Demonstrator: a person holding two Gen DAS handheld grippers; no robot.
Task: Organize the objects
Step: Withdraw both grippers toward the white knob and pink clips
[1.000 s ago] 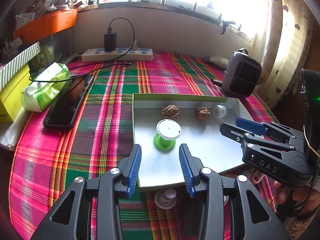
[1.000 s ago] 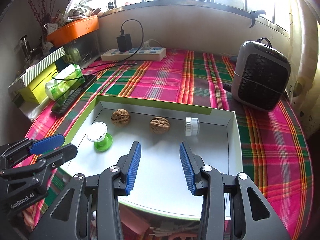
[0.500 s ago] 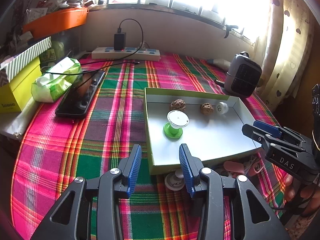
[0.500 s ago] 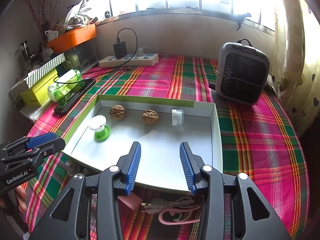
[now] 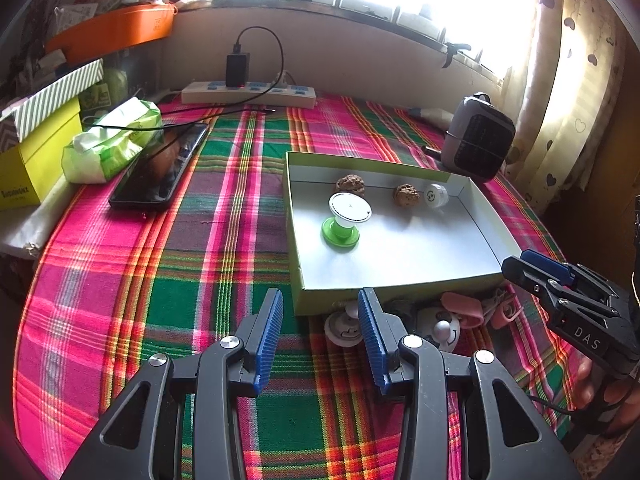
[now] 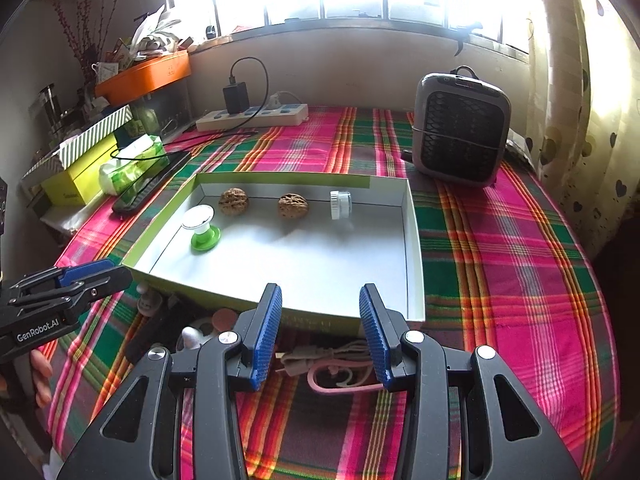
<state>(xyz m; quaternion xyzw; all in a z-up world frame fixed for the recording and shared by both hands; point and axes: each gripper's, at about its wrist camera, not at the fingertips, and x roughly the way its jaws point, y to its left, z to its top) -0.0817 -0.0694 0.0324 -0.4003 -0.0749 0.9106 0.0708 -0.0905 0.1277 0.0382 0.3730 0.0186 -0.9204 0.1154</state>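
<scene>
A shallow green box (image 5: 360, 161) (image 6: 280, 178) with a white floor lies on the plaid cloth. In it are two walnuts (image 5: 350, 184) (image 6: 293, 206), a green-and-white spool (image 5: 342, 220) (image 6: 202, 226) and a small white cap (image 5: 435, 196) (image 6: 340, 205). Before its near wall lie white smiley hooks (image 5: 344, 326), a pink clip (image 5: 460, 306), a beige cable (image 6: 320, 354) and a pink hook (image 6: 340, 380). My left gripper (image 5: 320, 300) (image 6: 92, 276) hangs open over the box's near left corner. My right gripper (image 6: 320, 296) (image 5: 532, 268) is open above the cable, holding nothing.
A grey heater (image 6: 460, 128) stands at the back right. A power strip (image 5: 248, 94) with a charger lies along the wall. At the left are a black phone (image 5: 160, 168), a tissue pack (image 5: 112, 140), a yellow box (image 5: 36, 152) and an orange tray (image 5: 112, 28).
Both grippers have drawn back from over the box toward the table's near side. The small things in front of the box have come into view. Neither gripper's opening has changed.
</scene>
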